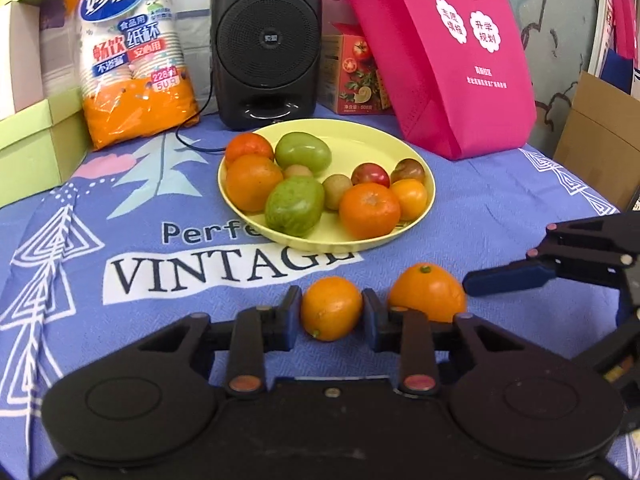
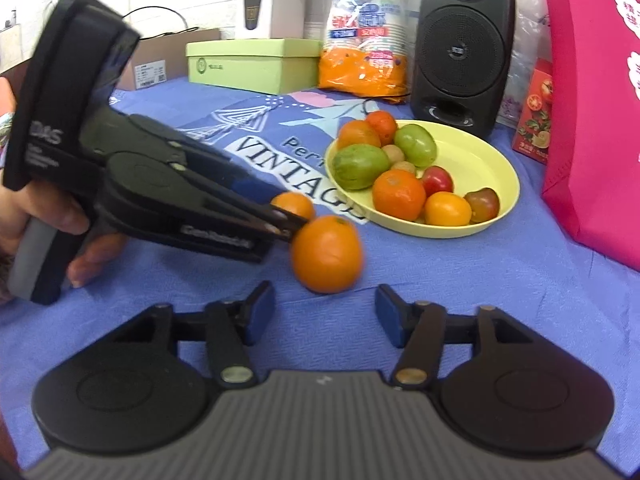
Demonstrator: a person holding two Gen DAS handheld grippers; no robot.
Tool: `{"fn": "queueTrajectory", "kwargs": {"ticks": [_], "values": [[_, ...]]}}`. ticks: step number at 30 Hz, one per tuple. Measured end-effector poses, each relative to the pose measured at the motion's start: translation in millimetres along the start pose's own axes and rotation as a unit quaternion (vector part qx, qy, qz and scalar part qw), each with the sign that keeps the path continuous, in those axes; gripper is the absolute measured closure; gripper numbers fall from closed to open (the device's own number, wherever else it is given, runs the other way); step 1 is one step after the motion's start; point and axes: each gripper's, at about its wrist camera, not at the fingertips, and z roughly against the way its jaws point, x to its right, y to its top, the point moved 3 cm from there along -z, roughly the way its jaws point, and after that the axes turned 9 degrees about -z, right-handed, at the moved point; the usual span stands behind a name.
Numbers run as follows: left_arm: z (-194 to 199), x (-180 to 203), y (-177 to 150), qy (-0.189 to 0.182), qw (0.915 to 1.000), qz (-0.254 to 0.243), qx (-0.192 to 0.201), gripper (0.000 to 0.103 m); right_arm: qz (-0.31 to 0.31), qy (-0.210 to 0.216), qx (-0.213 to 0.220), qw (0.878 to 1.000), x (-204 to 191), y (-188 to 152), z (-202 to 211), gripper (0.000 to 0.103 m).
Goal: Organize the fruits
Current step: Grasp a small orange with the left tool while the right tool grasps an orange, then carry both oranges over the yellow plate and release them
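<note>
A blue printed cloth (image 1: 480, 208) with white lettering covers the counter, matte and slightly wrinkled.

Nearest, the left claw (image 1: 331, 312) is clenched on a small, smooth round orange (image 1: 331, 308), its blue pads pressing each side; the fruit sits low on the cloth. The right wrist view shows this claw reaching in level from the left, a bare hand (image 2: 48, 216) wrapped round its black handle.

Just right of it, touching or almost touching its right finger, rests a larger dimpled orange with a green stem nub (image 1: 427, 294). The right claw (image 2: 325, 308) is released, its blue-padded fingers spread wide, and this larger orange lies just ahead of the gap, between neither pad. In the left wrist view its blue fingertip (image 1: 504, 280) comes in from the right, close to that fruit.

Beyond both claws stands a shallow pale-yellow round plastic plate (image 1: 360, 140) carrying glossy oranges, green mottled fruits, small brown ones and red-dark tomatoes.

Farthest back stand a black boxy speaker (image 1: 266, 40), a crinkly orange pack of paper cups (image 1: 132, 52), a pink fabric bag (image 1: 452, 60) and a pale-green cardboard box (image 2: 252, 64).
</note>
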Motion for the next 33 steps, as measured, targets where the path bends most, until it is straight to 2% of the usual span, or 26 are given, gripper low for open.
{"fn": "queueTrajectory", "kwargs": {"ticks": [6, 11, 15, 18, 19, 22, 33], "values": [[5, 0, -3, 0.010, 0.9999, -0.002, -0.001, 0.072, 0.006, 0.004, 0.000, 1.000, -2, 6, -10, 0.043], [8, -5, -3, 0.036, 0.9993, -0.011, -0.010, 0.072, 0.014, 0.006, -0.003, 1.000, -6, 14, -23, 0.043], [9, -11, -5, 0.032, 0.9993, -0.009, -0.013, 0.072, 0.024, 0.011, -0.005, 1.000, -11, 21, -34, 0.045], [8, -18, -6, 0.018, 0.9996, 0.017, -0.011, 0.072, 0.032, 0.022, -0.005, 0.999, -15, 24, -39, 0.054], [7, -19, -6, 0.016, 0.9996, 0.021, -0.010, 0.072, 0.034, 0.029, -0.005, 0.999, -16, 24, -40, 0.063], [9, -19, -6, 0.020, 0.9996, 0.018, -0.009, 0.072, 0.038, 0.026, -0.001, 0.999, -18, 23, -38, 0.063], [14, -8, -8, 0.039, 0.9990, 0.018, -0.014, 0.072, -0.013, 0.016, 0.008, 1.000, 0, 6, -7, 0.063]]}}
